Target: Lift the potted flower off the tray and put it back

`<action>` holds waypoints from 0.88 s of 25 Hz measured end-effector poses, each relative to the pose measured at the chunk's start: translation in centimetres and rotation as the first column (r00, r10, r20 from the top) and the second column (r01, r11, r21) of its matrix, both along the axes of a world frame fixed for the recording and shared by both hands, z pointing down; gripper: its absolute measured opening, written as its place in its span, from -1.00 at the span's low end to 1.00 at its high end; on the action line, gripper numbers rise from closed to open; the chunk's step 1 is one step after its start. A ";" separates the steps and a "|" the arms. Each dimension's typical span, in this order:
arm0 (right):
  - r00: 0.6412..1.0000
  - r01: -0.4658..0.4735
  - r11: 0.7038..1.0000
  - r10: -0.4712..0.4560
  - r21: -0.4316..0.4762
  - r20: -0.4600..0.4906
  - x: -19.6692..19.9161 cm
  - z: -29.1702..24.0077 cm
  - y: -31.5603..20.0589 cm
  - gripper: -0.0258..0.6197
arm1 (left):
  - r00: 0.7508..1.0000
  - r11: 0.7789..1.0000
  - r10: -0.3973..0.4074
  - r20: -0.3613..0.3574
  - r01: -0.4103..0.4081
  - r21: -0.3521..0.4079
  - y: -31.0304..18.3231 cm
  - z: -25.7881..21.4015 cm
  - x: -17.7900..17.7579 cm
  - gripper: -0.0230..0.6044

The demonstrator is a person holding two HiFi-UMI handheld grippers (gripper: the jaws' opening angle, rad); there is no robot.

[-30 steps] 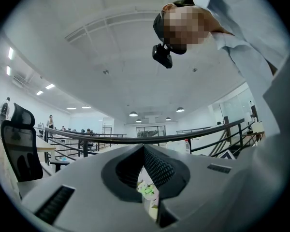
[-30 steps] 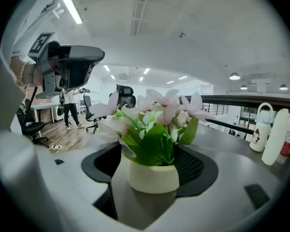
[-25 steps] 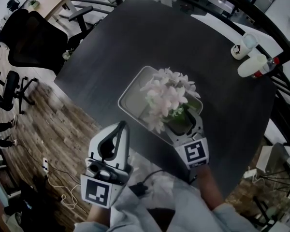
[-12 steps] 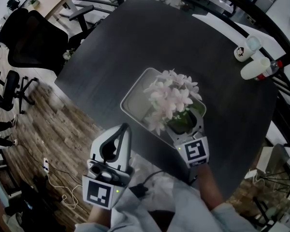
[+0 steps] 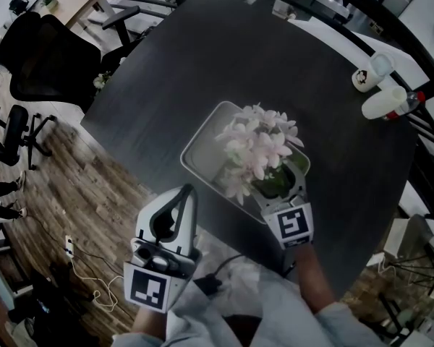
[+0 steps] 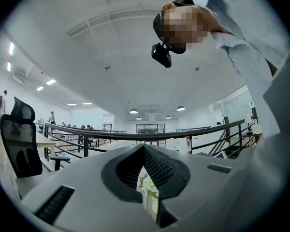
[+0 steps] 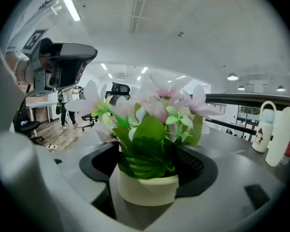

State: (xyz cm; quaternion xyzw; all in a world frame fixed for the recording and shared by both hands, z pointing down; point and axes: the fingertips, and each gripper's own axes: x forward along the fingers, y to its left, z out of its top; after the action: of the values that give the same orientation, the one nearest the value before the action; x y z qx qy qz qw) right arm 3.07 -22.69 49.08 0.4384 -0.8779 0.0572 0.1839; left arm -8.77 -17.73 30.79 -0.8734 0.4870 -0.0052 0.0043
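Right gripper: comes in from 5 o'clock with its 2 jaws closed on the cream pot, 1 jaw against each side, low on the wall.
Left gripper: jaws pressed together at the tips with nothing held; it hangs off the table edge at 7 o'clock from the tray, above the wooden floor.
Potted flower: in the right gripper's grip over the 4 o'clock end of the tray; no view shows whether its base touches the tray.
Axis: upright, the long axis running from pot to blooms, with the blooms pointing up toward the head camera. In the head view they spread toward 11 o'clock and hide most of the pot.
Blooms: pale pink and white, with green leaves bunched just above the rim.
Tray: pale, rounded rectangle, its long side running from 10 o'clock to 4 o'clock; the 10 o'clock half is bare.
Table: dark and round, with the tray toward the near edge.
Mug and bottle: both white, just beside each other at 2 o'clock from the tray, well apart from it, by the table's rim.
Chair: black office chair on the floor at 10 o'clock, clear of the table.
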 end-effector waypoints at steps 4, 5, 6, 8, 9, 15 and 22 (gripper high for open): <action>1.000 -0.016 1.000 0.016 0.008 0.022 0.3 -0.2 -0.4 0.05 | 1.000 1.000 0.006 -0.001 -0.006 -0.005 -0.2 0.2 0.3 -0.93; 1.000 -0.022 1.000 0.022 0.010 0.021 0.4 -0.2 -0.4 -0.01 | 1.000 1.000 0.007 -0.001 -0.007 -0.007 -0.2 0.4 0.4 -0.93; 0.999 -0.031 0.999 0.030 0.012 0.020 0.5 -0.1 -0.5 -0.05 | 1.000 1.000 0.008 0.000 -0.008 -0.009 -0.2 0.4 0.4 -0.93; 0.999 -0.048 0.999 0.048 0.019 0.023 0.7 -0.2 -0.8 -0.12 | 1.000 1.000 0.009 0.001 -0.009 -0.012 -0.2 0.5 0.4 -0.93; 0.998 -0.053 0.998 0.053 0.025 0.024 0.8 -0.2 -0.9 -0.13 | 1.000 1.000 0.009 0.001 -0.009 -0.013 -0.3 0.6 0.4 -0.93; 0.998 -0.058 0.996 0.059 0.068 -0.010 0.8 -0.1 -1.0 -0.27 | 1.000 1.000 0.009 0.002 -0.009 -0.017 -0.3 0.9 0.6 -0.93; 0.998 -0.046 0.995 0.049 0.091 -0.030 0.6 -0.4 -0.8 -0.46 | 1.000 1.000 0.020 -0.001 -0.020 -0.024 -0.7 1.1 0.7 -0.93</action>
State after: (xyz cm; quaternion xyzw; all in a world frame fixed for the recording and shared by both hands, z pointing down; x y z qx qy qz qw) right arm 3.64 -23.48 48.70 0.4680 -0.8658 0.0149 0.1768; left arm -8.03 -18.42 31.85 -0.8782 0.4781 -0.0107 -0.0063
